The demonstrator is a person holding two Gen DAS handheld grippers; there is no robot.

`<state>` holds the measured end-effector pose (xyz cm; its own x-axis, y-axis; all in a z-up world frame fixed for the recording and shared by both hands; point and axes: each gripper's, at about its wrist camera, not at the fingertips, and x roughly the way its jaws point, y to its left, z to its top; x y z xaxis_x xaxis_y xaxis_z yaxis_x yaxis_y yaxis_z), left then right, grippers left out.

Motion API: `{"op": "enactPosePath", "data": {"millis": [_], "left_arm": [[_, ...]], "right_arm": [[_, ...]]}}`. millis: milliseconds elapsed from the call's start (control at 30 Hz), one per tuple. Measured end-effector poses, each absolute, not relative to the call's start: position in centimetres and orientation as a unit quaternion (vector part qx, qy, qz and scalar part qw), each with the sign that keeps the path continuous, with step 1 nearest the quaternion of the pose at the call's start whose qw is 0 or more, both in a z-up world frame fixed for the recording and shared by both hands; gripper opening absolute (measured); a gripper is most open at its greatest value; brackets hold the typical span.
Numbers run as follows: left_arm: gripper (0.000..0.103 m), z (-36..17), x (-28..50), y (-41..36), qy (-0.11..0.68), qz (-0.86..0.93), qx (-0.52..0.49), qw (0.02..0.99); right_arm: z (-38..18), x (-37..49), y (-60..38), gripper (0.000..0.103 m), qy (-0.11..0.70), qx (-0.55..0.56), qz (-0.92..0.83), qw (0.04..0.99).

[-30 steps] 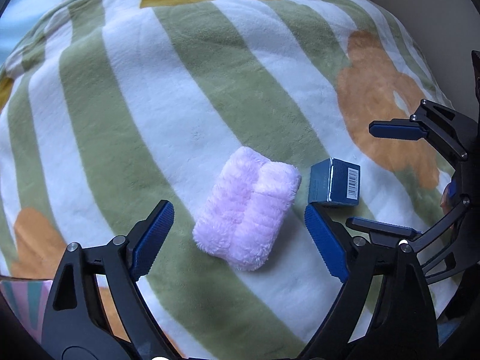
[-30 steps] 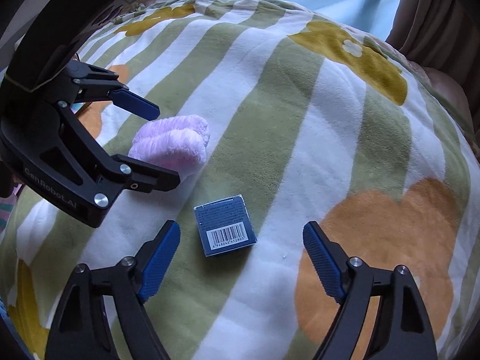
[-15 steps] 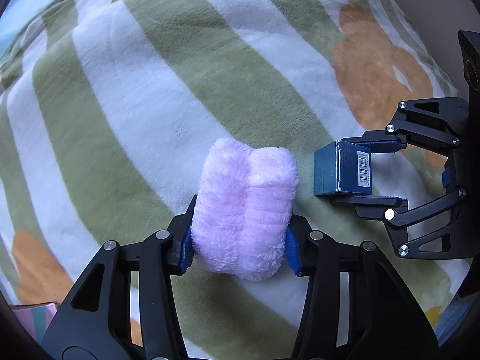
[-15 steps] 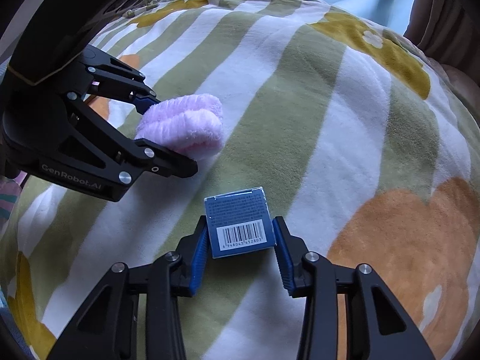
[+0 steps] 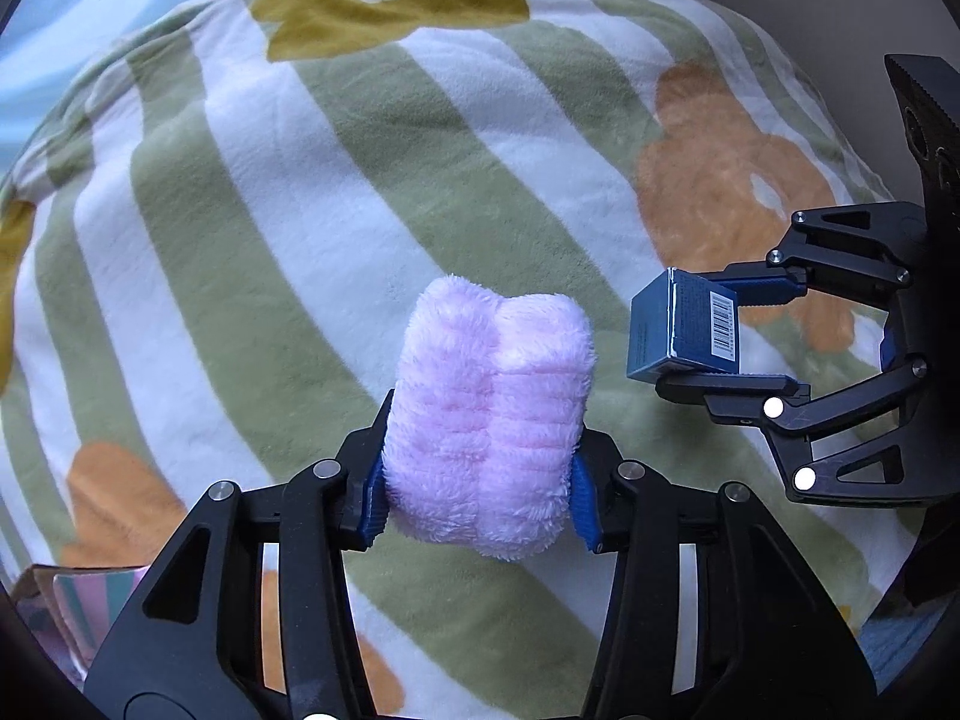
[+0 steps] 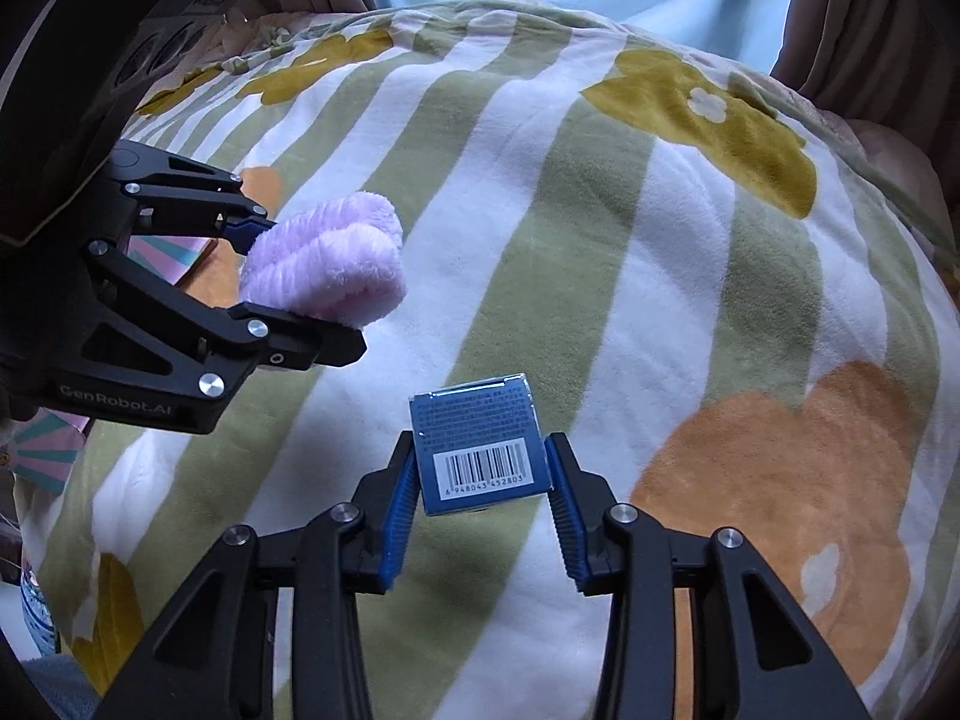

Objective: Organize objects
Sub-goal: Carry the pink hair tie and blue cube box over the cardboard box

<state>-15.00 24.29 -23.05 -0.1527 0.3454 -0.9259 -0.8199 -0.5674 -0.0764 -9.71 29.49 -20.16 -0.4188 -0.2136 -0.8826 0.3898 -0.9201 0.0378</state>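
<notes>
Pink plush, soft and light, squashes between our left gripper (image 5: 478, 495) pads: the rolled fluffy cloth (image 5: 489, 420) is pinched across its near end. Our right gripper (image 6: 480, 501) clamps the stiff blue box (image 6: 480, 447) by its flat sides, both just above the striped blanket (image 6: 690, 252).

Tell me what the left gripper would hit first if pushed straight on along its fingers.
Probably the striped blanket: the left gripper, shut on the pink cloth, points steeply down at it; depth unclear.
</notes>
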Motion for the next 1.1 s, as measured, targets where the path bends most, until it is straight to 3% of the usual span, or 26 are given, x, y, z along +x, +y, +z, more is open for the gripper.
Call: {"op": "enactPosePath", "data": {"millis": [233,667,1100], "left_arm": [[0.043,-17.7,-14.2,21.1,0.203,0.751,-0.505,0.375],[0.043,-7.8,-9.5,11.0,0.124,0.812,-0.499,0.276],[0.043,-5.4,-5.2,3.4,0.072,0.844,-0.499,0.182]], "right_arm": [[-14.9,-8.5,27.2,0.038,0.076,0.516,-0.841,0.144],[-6.8,-4.4,24.7,0.038,-0.025,0.531,-0.847,0.031],[-5.5,0.4,23.2,0.038,-0.011,0.529,-0.849,-0.012]]}}
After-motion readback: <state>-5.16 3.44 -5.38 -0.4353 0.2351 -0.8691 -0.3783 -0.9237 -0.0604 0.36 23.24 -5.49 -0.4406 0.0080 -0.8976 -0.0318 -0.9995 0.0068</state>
